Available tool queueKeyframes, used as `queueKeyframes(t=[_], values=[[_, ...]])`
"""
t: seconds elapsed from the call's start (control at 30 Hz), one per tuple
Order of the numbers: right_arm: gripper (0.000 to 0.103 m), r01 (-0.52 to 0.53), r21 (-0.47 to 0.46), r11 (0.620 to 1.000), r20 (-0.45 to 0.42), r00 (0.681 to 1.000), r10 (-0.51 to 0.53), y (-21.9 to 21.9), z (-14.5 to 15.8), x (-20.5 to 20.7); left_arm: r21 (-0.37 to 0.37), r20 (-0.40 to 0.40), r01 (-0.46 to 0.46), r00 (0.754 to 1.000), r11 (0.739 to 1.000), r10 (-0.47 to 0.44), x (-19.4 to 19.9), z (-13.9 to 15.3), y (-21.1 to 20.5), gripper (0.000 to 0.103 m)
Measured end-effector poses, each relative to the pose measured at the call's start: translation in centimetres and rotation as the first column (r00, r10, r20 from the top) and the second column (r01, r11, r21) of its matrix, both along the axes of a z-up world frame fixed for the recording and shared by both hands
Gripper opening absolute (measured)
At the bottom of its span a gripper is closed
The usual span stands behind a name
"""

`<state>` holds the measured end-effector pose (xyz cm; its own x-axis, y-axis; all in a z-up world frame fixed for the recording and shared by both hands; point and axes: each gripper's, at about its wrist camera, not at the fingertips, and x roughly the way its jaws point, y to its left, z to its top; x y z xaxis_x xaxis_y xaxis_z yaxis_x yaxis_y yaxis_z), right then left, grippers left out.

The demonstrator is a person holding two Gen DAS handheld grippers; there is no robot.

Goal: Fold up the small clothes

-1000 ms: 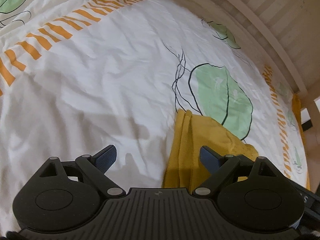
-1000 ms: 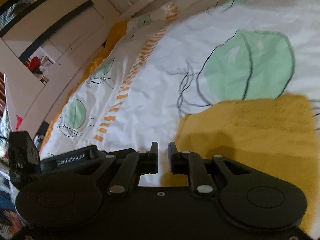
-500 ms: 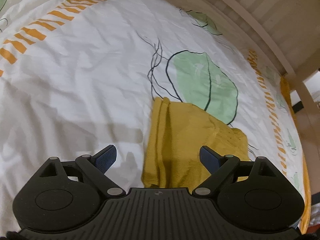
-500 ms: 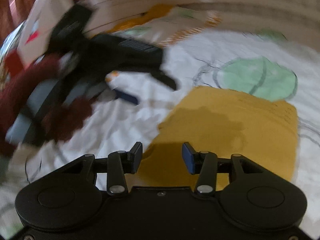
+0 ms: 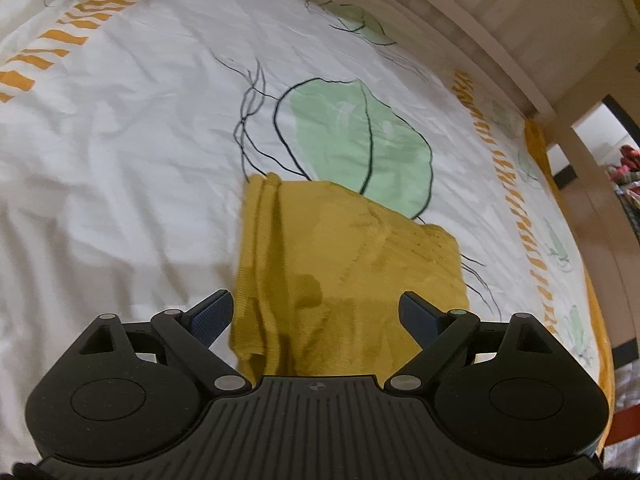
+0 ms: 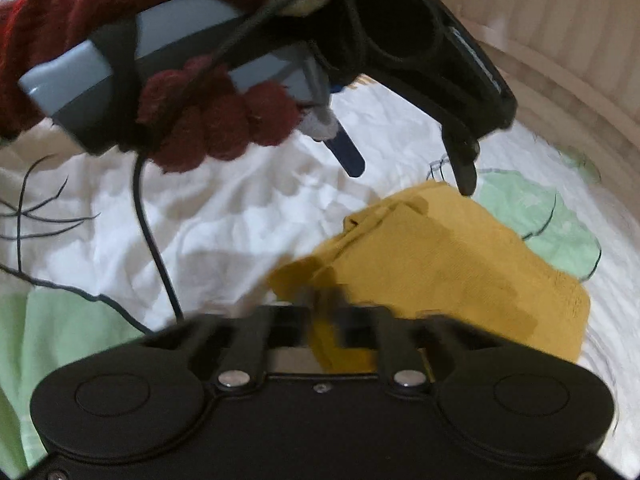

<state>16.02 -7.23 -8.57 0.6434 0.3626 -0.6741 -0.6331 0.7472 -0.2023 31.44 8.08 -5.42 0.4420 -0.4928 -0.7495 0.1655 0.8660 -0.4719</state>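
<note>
The folded yellow garment (image 5: 344,264) lies on the bed sheet (image 5: 120,140), low and centre in the left wrist view, between the widely spread jaws of the left gripper (image 5: 316,316). The right gripper (image 6: 326,320) has its jaws pinching the garment's near corner. The cloth is mustard knit, creased.

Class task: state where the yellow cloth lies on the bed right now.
In the left wrist view the yellow cloth lies folded on the white sheet, at bottom centre, its far edge overlapping the big green leaf print.
</note>
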Motion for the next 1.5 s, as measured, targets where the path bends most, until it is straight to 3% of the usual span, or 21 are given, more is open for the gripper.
queueKeyframes(t=[0.1,0.27,0.37,0.57,0.83,1.03,1.13,1.23,1.27,1.4,1.5], values=[[0.011,0.069,0.126,0.990,0.009,0.997,-0.071,-1.8,1.0,-0.2,-0.026,-0.021,0.008,1.000,1.000,-0.008,0.2,-0.3,-0.1,0.090],[0.011,0.178,0.330,0.927,-0.053,0.984,-0.169,-4.7,2.3,0.3,-0.123,-0.078,0.007,0.997,0.992,-0.017,0.6,-1.0,0.1,0.090],[0.011,0.208,0.390,0.897,-0.082,0.978,-0.192,-5.6,2.5,0.5,-0.164,-0.113,0.009,0.993,0.986,-0.027,0.7,-1.6,0.0,0.090],[0.011,0.227,0.450,0.864,-0.094,0.974,-0.207,-6.6,2.6,0.7,-0.150,-0.138,0.008,0.990,0.989,-0.029,0.9,-2.1,-0.4,0.090],[0.011,0.221,0.460,0.860,-0.104,0.975,-0.195,-6.9,2.3,0.9,-0.272,-0.202,0.023,0.976,0.962,-0.080,1.3,-3.7,-1.3,0.090],[0.011,0.217,0.466,0.858,-0.117,0.976,-0.183,-7.1,2.0,0.6,-0.267,-0.193,-0.025,0.981,0.963,-0.028,2.1,-4.5,-1.6,0.085],[0.011,0.216,0.463,0.860,-0.125,0.976,-0.178,-7.0,1.6,0.4,-0.242,-0.145,-0.055,0.989,0.969,0.020,2.3,-4.1,-1.4,0.062],[0.011,0.219,0.457,0.862,-0.135,0.975,-0.176,-6.9,1.2,0.4,-0.174,-0.093,-0.059,0.995,0.983,0.043,2.3,-4.0,-1.5,0.031],[0.011,0.221,0.455,0.863,-0.137,0.975,-0.177,-6.8,1.0,0.4,-0.158,-0.065,-0.049,0.997,0.986,0.040,2.2,-3.9,-1.5,0.015],[0.011,0.232,0.465,0.855,-0.144,0.972,-0.185,-6.6,0.9,0.1,-0.158,0.006,-0.044,0.999,0.987,0.045,1.8,-3.1,-1.4,0.011],[0.011,0.210,0.484,0.850,-0.125,0.977,-0.171,-6.0,1.6,-0.1,-0.136,0.114,-0.002,0.993,0.991,0.017,1.2,-1.0,-1.5,0.010]])
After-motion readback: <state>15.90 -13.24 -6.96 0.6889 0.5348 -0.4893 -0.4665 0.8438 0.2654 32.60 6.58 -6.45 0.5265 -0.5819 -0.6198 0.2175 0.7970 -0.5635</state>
